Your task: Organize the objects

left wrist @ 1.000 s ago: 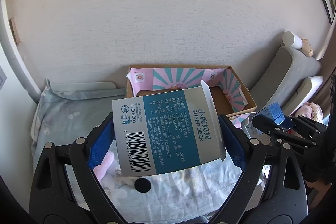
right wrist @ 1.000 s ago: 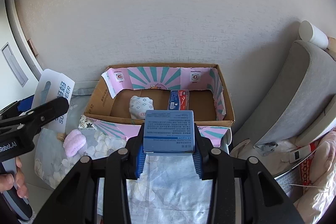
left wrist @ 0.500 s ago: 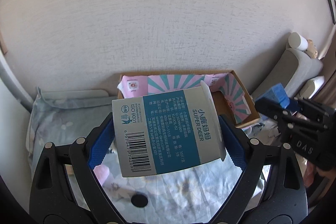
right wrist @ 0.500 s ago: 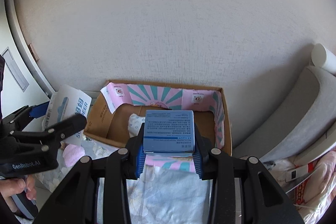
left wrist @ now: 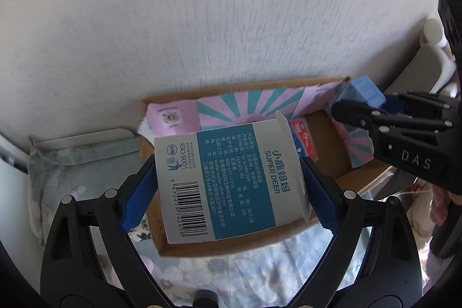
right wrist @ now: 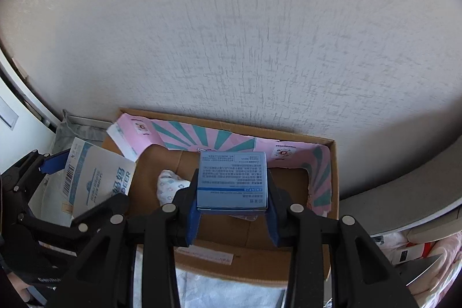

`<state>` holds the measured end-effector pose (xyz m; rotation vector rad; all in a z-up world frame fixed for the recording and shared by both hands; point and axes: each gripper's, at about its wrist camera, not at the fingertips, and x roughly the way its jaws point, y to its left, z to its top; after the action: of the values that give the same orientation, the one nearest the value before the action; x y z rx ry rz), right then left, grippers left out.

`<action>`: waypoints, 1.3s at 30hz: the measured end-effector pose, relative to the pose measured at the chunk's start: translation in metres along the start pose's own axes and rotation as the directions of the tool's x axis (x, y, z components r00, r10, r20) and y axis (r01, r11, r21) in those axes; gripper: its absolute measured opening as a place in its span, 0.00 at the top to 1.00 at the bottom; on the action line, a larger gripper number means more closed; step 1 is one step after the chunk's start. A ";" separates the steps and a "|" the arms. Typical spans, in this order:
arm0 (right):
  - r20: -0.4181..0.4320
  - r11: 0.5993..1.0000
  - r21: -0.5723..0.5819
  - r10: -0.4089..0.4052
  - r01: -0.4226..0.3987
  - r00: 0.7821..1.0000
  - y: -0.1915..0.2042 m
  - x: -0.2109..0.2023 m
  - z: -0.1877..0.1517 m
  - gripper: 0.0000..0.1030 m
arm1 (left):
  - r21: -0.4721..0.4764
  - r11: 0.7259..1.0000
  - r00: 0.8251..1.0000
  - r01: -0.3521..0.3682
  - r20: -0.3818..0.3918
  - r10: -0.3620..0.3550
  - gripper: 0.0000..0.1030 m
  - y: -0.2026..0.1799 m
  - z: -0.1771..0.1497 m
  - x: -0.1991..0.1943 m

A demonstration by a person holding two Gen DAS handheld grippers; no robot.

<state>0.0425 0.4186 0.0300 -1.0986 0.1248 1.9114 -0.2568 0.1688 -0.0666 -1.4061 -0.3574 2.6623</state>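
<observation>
Left wrist view: your left gripper (left wrist: 229, 178) pinched the white and teal SUPER DEER box (left wrist: 228, 181) between its blue pads (left wrist: 138, 201), barcode end toward the left pad. You held it tilted above the near left part of the cardboard box (left wrist: 231, 246), which sat on the flowered bedsheet (left wrist: 245, 276) against the textured wall (left wrist: 216, 19). Pink and teal sunburst paper (left wrist: 248, 106) lined the carton's back wall. A red and blue packet (left wrist: 303, 139) lay inside, just behind the held box (partly hidden). At the right edge your right gripper (left wrist: 366, 106) came in over the carton's right back corner with the blue box (left wrist: 363, 91) in it.

Right wrist view: your right gripper (right wrist: 232, 192) clamped the blue box (right wrist: 232, 181) by its two sides, printed face up, over the middle of the cardboard box (right wrist: 260, 250). A white patterned bundle (right wrist: 170, 186) lay on the carton floor, left of the blue box. Your left gripper (right wrist: 57, 207) held the SUPER DEER box (right wrist: 95, 181) over the carton's left edge. A grey cushion (right wrist: 404, 192) stood right of the carton, well apart from both held boxes.
</observation>
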 end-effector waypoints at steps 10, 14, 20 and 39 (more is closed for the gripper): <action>-0.139 1.000 0.014 -0.001 0.002 0.990 -0.010 0.056 0.001 0.66 | 0.075 0.997 0.990 -0.029 -0.137 0.039 0.11 -0.012 -0.003 0.056; -0.163 1.000 0.021 0.005 -0.002 0.987 -0.012 0.065 -0.001 0.66 | 0.094 0.995 0.986 -0.027 -0.163 0.042 0.11 -0.016 -0.006 0.064; -0.180 1.000 0.028 0.008 -0.003 0.984 -0.015 0.068 -0.001 0.66 | 0.101 0.995 0.981 -0.018 -0.191 0.037 0.11 -0.016 -0.008 0.068; -0.259 0.996 0.093 0.036 -0.012 0.965 -0.020 0.073 0.000 0.06 | 0.180 0.982 0.969 -0.060 -0.226 0.100 0.00 -0.017 -0.018 0.050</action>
<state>0.0425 0.4784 -0.0170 -1.2868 0.3698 1.7562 -0.2706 0.1983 -0.1121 -1.6858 -0.0472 2.4769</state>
